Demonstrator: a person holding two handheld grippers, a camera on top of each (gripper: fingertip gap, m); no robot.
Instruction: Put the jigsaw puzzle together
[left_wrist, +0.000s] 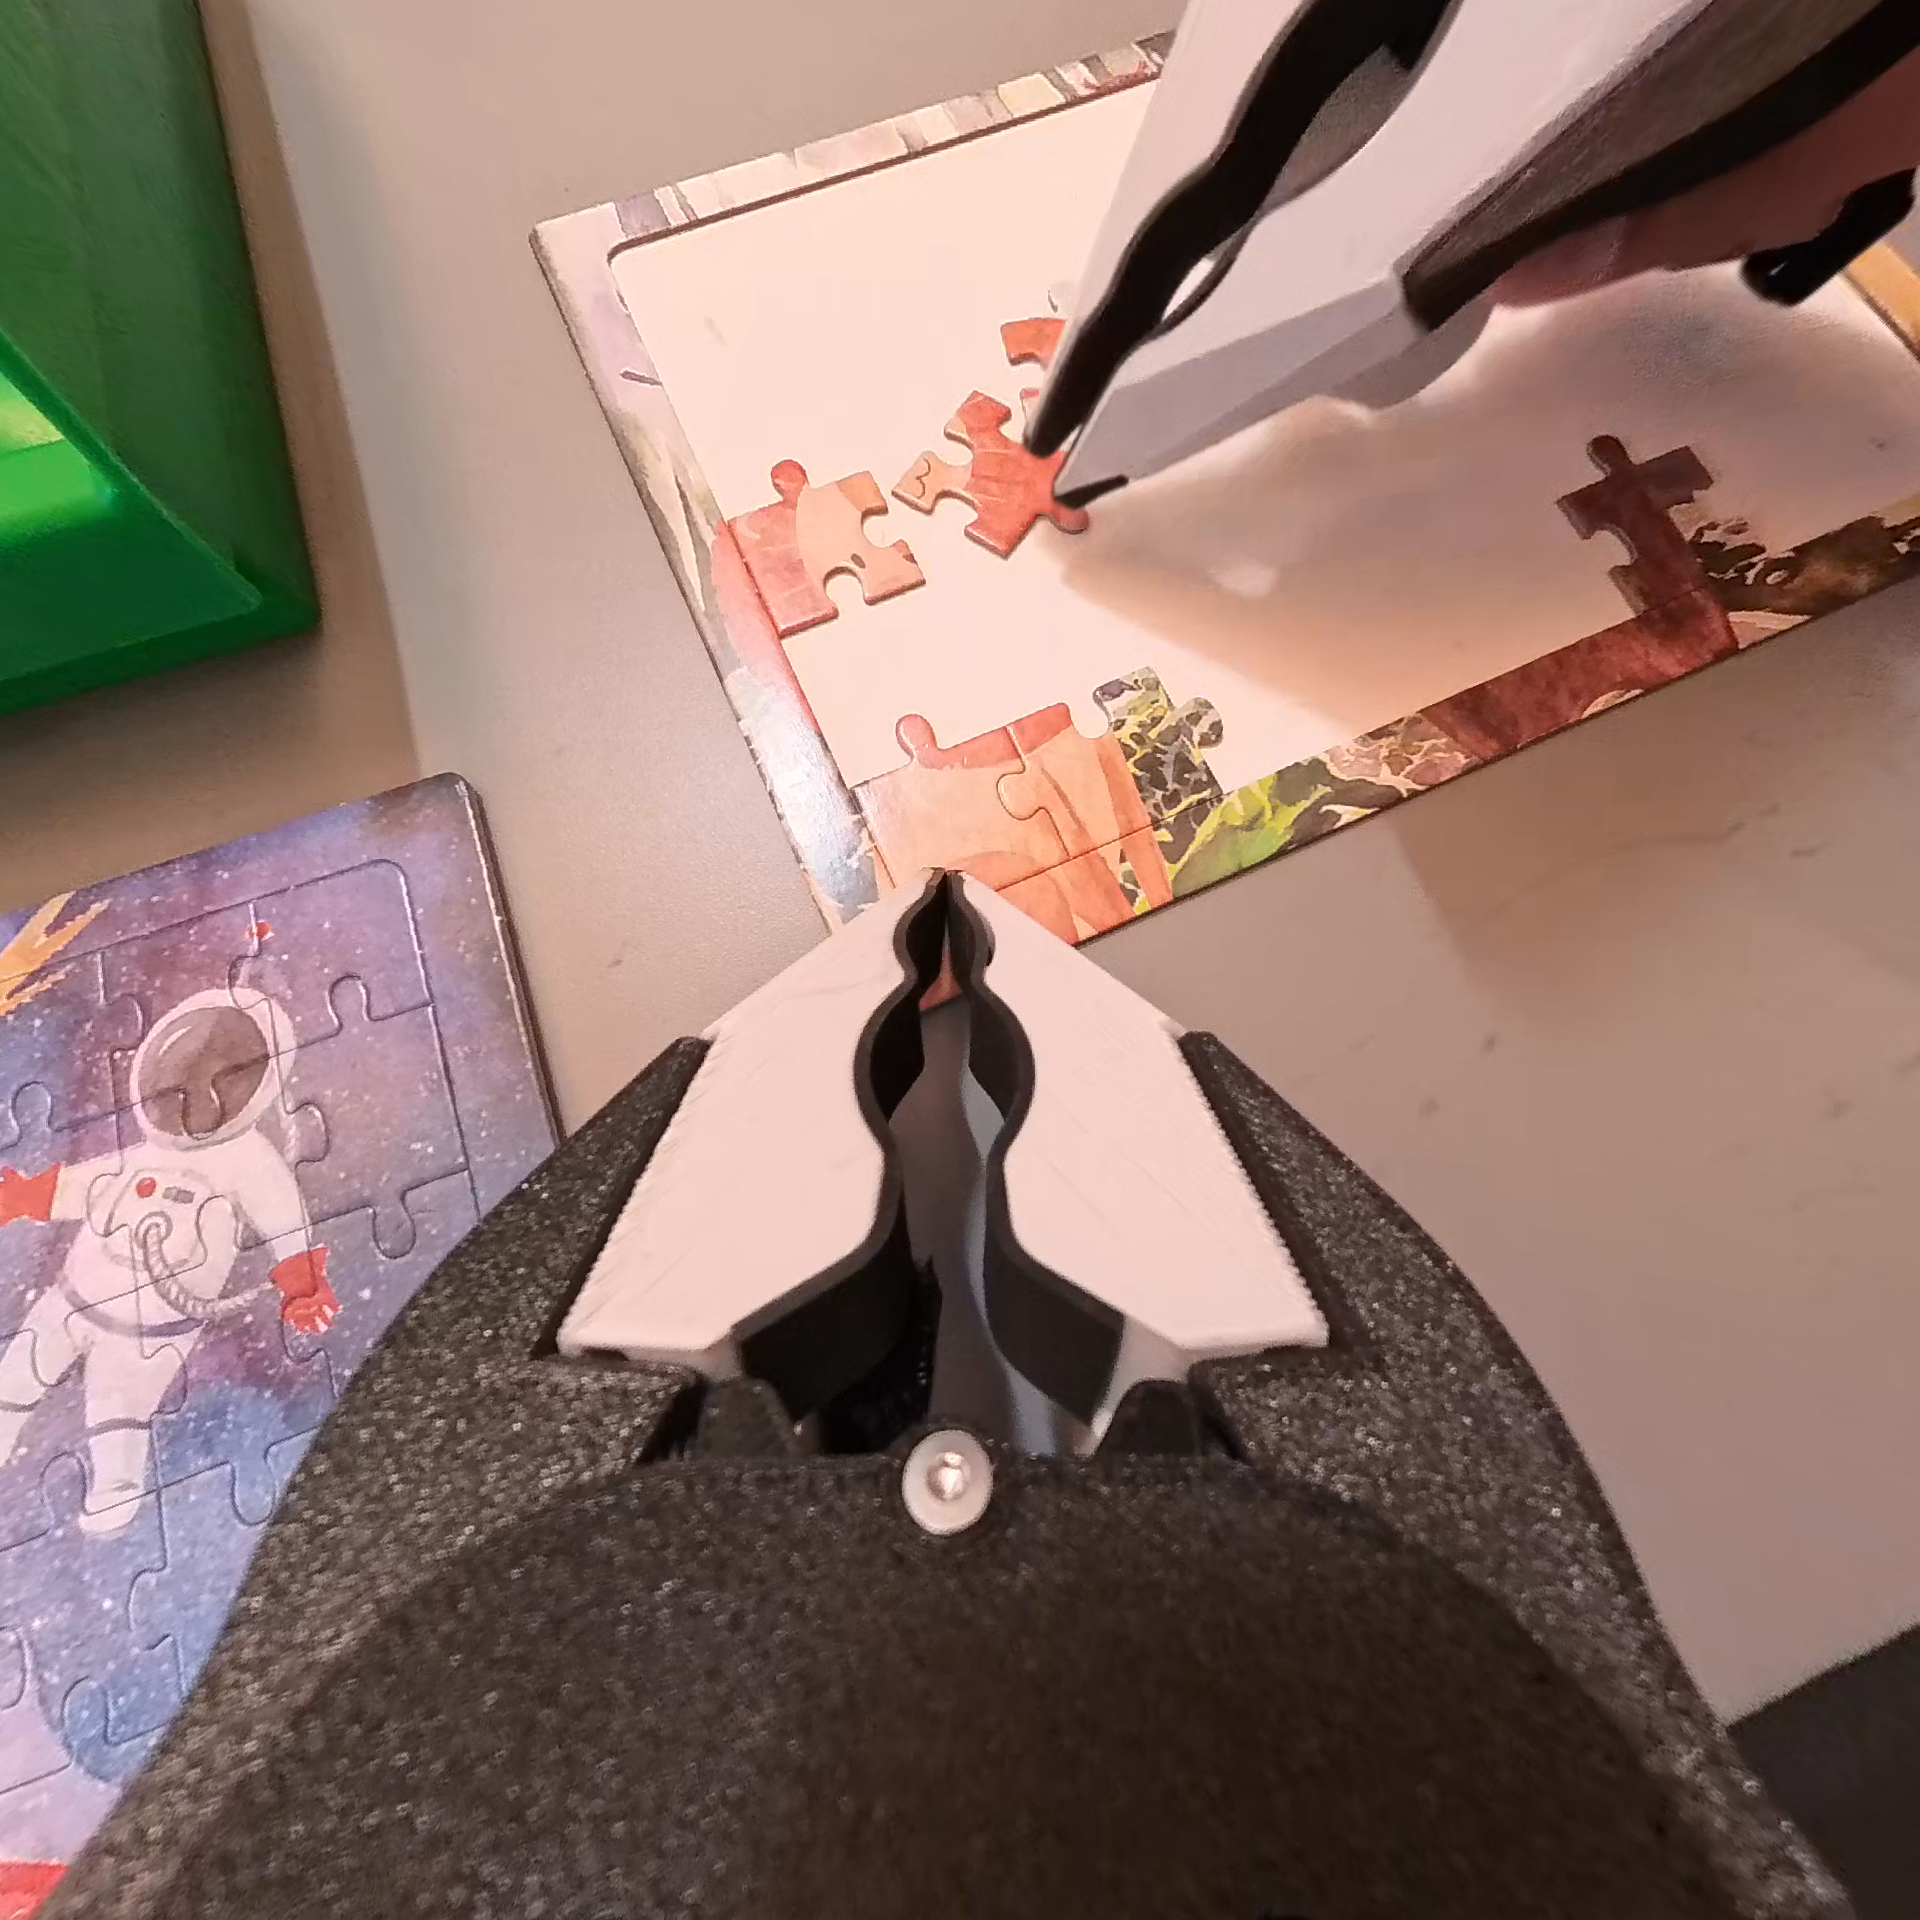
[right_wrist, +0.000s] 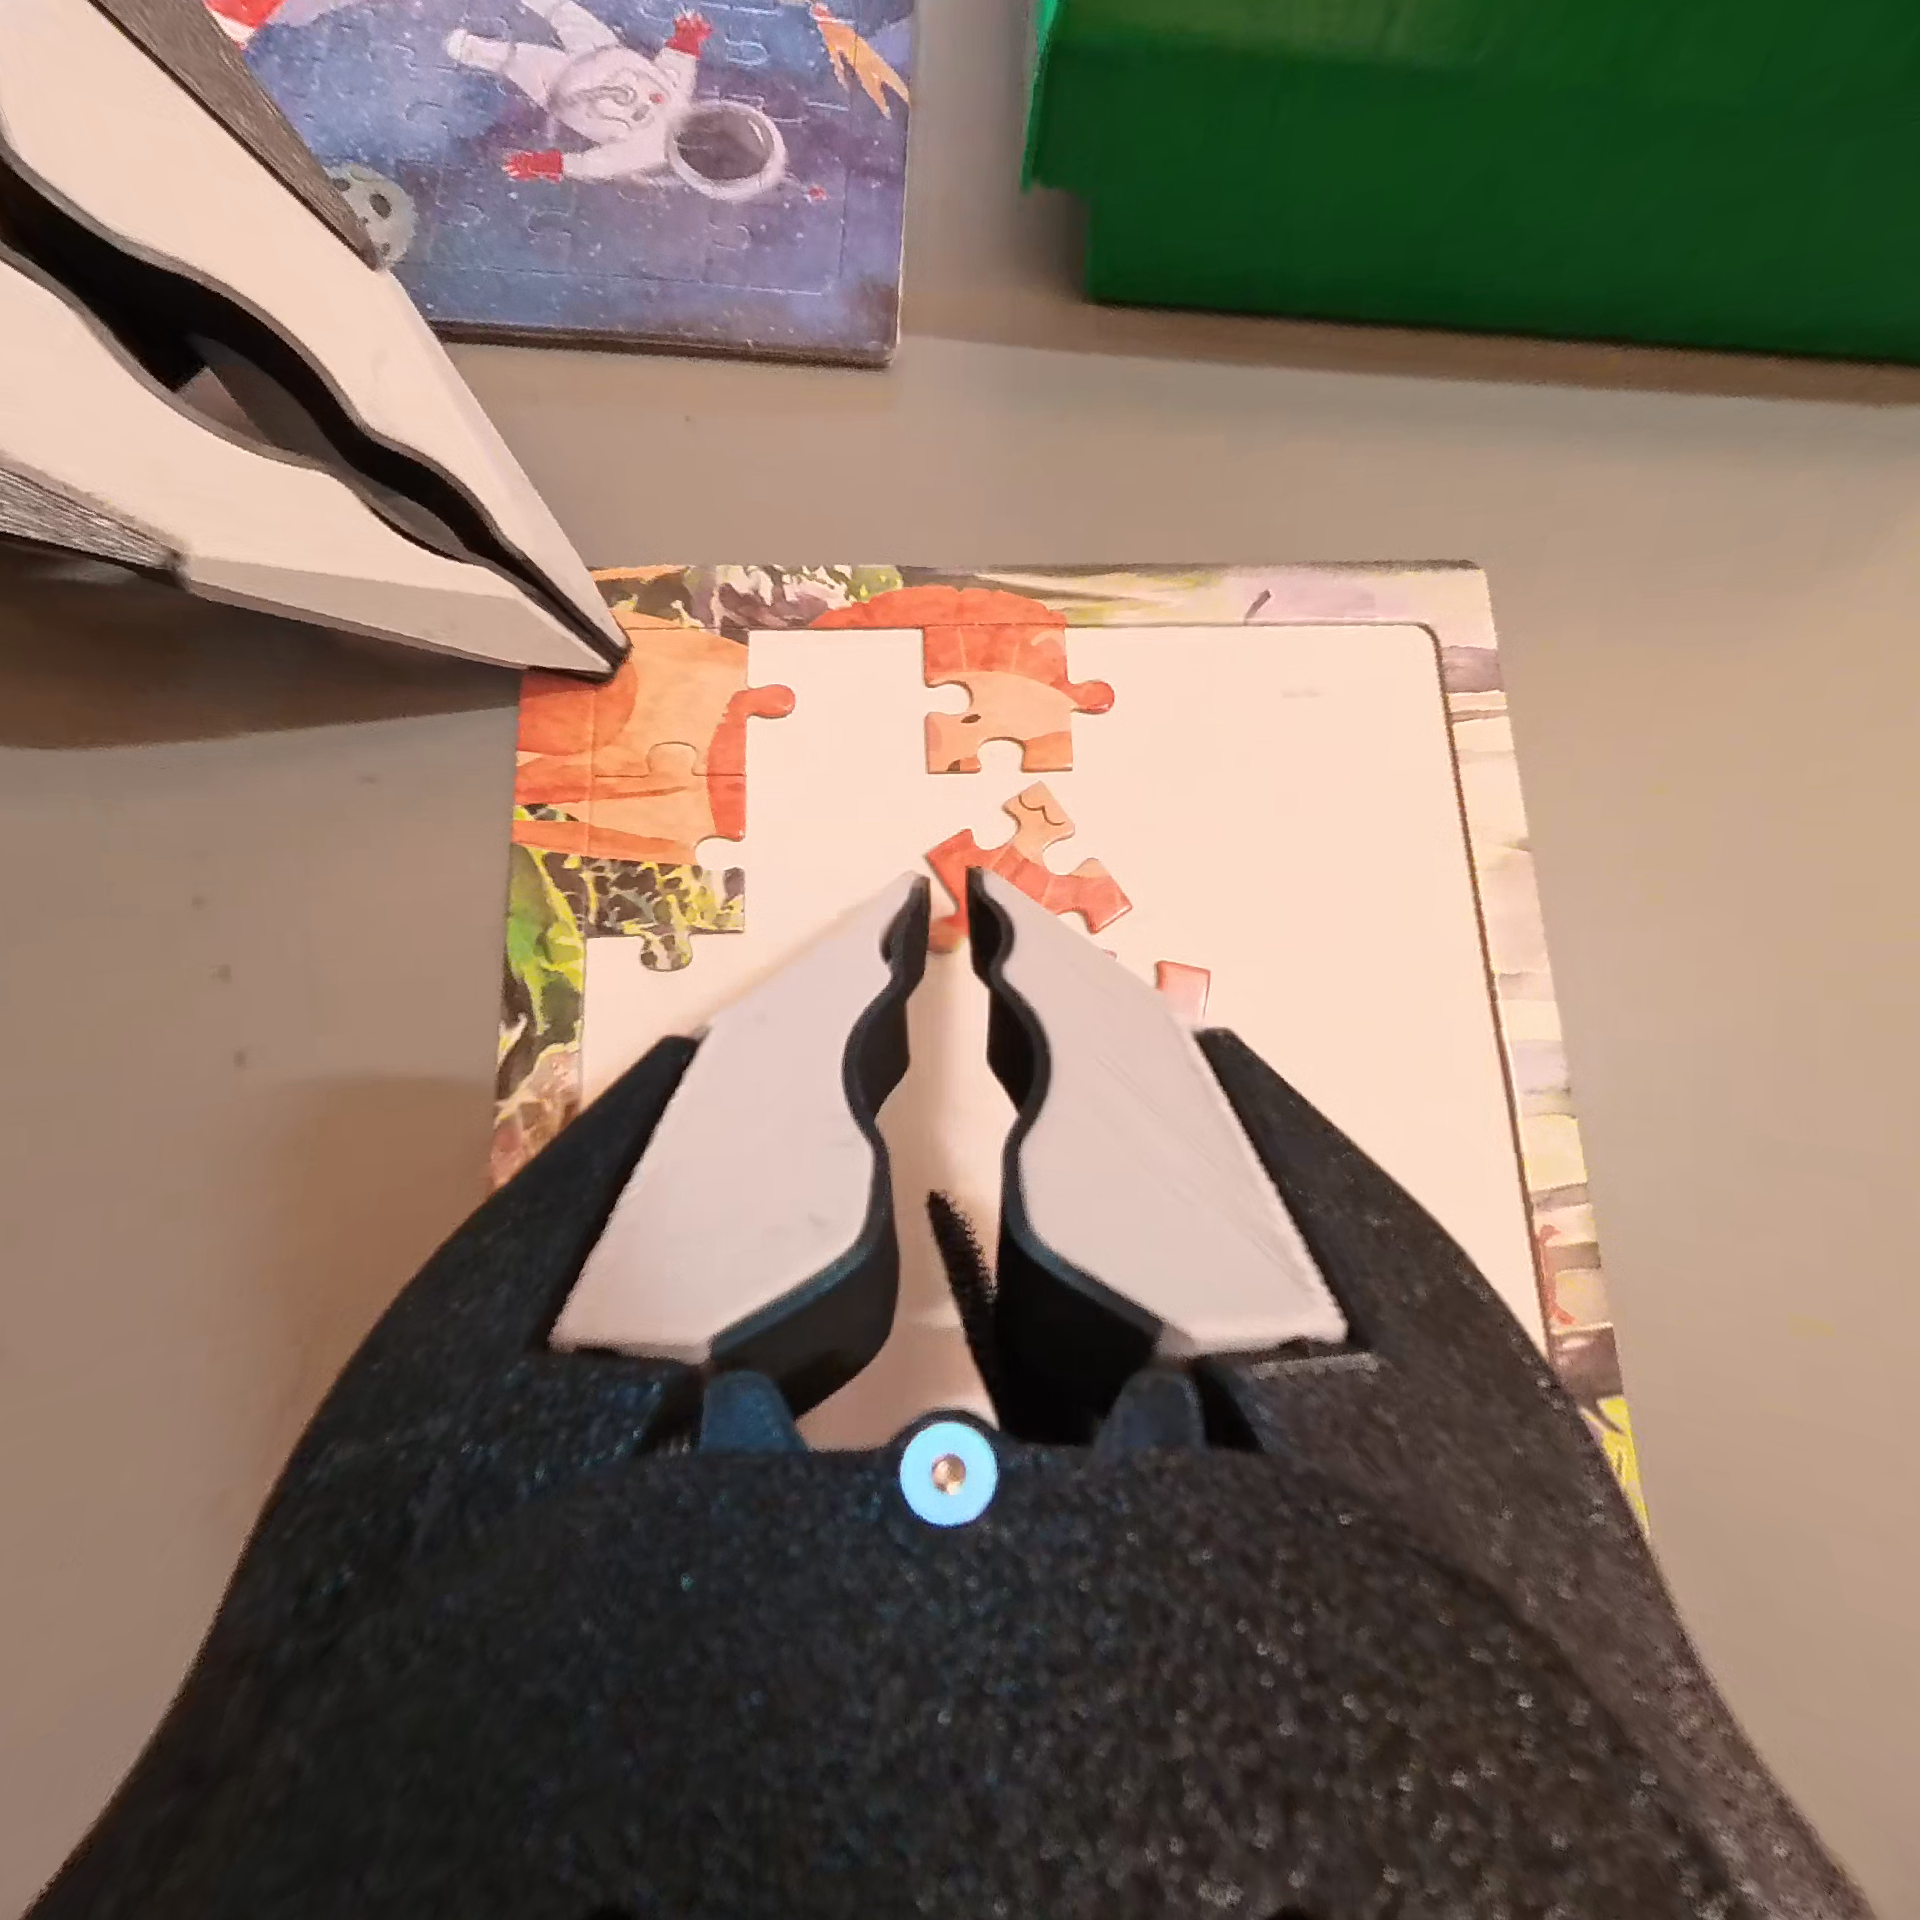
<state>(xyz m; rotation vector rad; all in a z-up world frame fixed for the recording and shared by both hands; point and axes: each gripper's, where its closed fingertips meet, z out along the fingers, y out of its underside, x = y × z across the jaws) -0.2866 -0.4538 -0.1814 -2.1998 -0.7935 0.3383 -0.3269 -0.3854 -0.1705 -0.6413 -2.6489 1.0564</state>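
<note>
The puzzle tray (left_wrist: 665, 416) lies on the table with a white, mostly bare bed; it also shows in the right wrist view (right_wrist: 1496, 831). Orange pieces sit at its edge (left_wrist: 821, 551) and near corner (left_wrist: 1029, 790). My right gripper (right_wrist: 948, 883) is nearly closed on a tab of a loose orange piece (right_wrist: 1049, 862) that lies tilted mid-tray, next to a seated orange piece (right_wrist: 997, 696). From the left wrist view the right gripper (left_wrist: 1060, 473) touches that loose piece (left_wrist: 987, 468). My left gripper (left_wrist: 948, 883) is shut and empty, its tip on the tray's corner (right_wrist: 613, 660).
A finished astronaut puzzle (left_wrist: 208, 1195) lies left of the tray, also in the right wrist view (right_wrist: 623, 156). A green box (left_wrist: 104, 364) stands beyond it (right_wrist: 1507, 156). A dark brown piece (left_wrist: 1642, 520) sits at the tray's far edge. Beige tabletop (left_wrist: 1455, 1039) surrounds the tray. Tip to tip, the grippers are about 9 centimetres apart. It is some 15 centimetres from my left tips to the finished astronaut puzzle (left_wrist: 208, 1195). Look for it in the right wrist view (right_wrist: 636, 133) too.
</note>
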